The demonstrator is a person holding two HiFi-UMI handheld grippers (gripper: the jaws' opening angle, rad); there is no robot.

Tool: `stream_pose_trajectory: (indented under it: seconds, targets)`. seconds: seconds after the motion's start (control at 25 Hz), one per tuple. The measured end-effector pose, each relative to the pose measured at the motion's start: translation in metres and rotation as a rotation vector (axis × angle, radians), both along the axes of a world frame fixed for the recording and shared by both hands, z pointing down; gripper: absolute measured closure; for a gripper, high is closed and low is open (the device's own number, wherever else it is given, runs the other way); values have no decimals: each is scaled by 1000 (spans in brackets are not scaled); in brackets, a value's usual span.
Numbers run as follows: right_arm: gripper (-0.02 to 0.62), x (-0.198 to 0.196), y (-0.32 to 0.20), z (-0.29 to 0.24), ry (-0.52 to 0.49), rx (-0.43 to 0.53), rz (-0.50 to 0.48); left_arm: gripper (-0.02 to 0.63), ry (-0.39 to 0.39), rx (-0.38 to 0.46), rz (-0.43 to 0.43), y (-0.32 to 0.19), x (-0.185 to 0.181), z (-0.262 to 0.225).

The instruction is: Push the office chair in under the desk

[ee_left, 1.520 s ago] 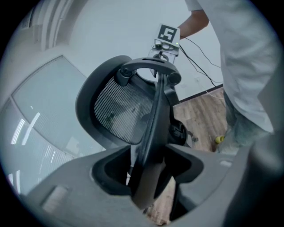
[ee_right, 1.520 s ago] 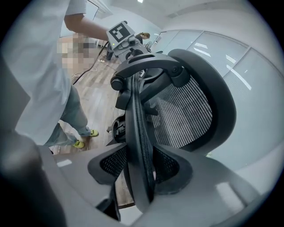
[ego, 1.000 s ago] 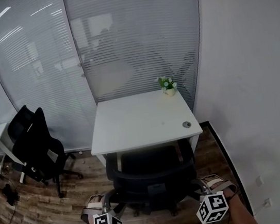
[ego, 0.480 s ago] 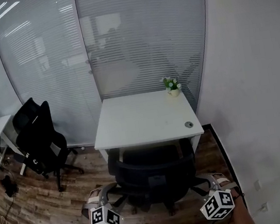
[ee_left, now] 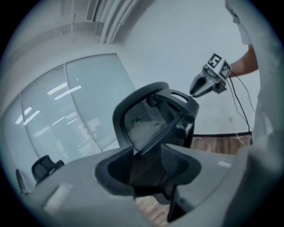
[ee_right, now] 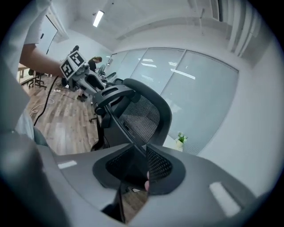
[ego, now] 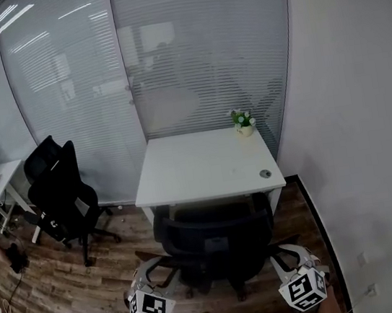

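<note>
One black office chair [ego: 215,238] is standing upright on the wood floor at the near edge of one white bench [ego: 204,164]. Its seat is facing the bench and reaching partly under it, its backrest is facing the person, and the backrest's width is running parallel to that near edge. Two claws are flanking the backrest. The left claw [ego: 153,266] is closing with the backrest's left edge between its jaws, and the right claw [ego: 287,254] is closing with the right edge between its jaws. One potted plant [ego: 243,122] is sitting at the bench's far right corner. More black seating [ego: 59,191] is standing well to the left.
</note>
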State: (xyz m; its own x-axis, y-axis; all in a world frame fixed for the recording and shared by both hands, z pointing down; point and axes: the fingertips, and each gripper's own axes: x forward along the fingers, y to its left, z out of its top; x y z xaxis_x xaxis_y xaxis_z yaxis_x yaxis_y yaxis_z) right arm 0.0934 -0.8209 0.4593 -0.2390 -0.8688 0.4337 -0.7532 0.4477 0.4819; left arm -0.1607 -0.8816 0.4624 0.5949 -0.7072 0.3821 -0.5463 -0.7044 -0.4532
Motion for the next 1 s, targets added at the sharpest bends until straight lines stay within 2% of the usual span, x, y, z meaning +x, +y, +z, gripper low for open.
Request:
stream_pose_trajectory:
  seconds: [0.28, 0.44, 0.6, 0.68, 0.8, 1.0]
  targets:
    - [563, 12, 7, -11, -130, 68, 147, 466, 168, 8, -117, 7, -6, -19]
    - [591, 12, 11, -14, -156, 78, 168, 517, 279, 26, -164, 7, -9, -36]
    - [594, 16, 19, -13, -218, 72, 200, 574, 313, 41, -190, 14, -9, -39]
    - [594, 16, 23, -15, -249, 76, 205, 607, 357, 29, -209, 16, -11, -41]
    - [594, 15, 26, -21, -307, 90, 208, 607, 426, 8, -237, 17, -17, -42]
    - [594, 22, 28, -28, -347, 127, 240, 607, 440, 16, -257, 20, -22, -46]
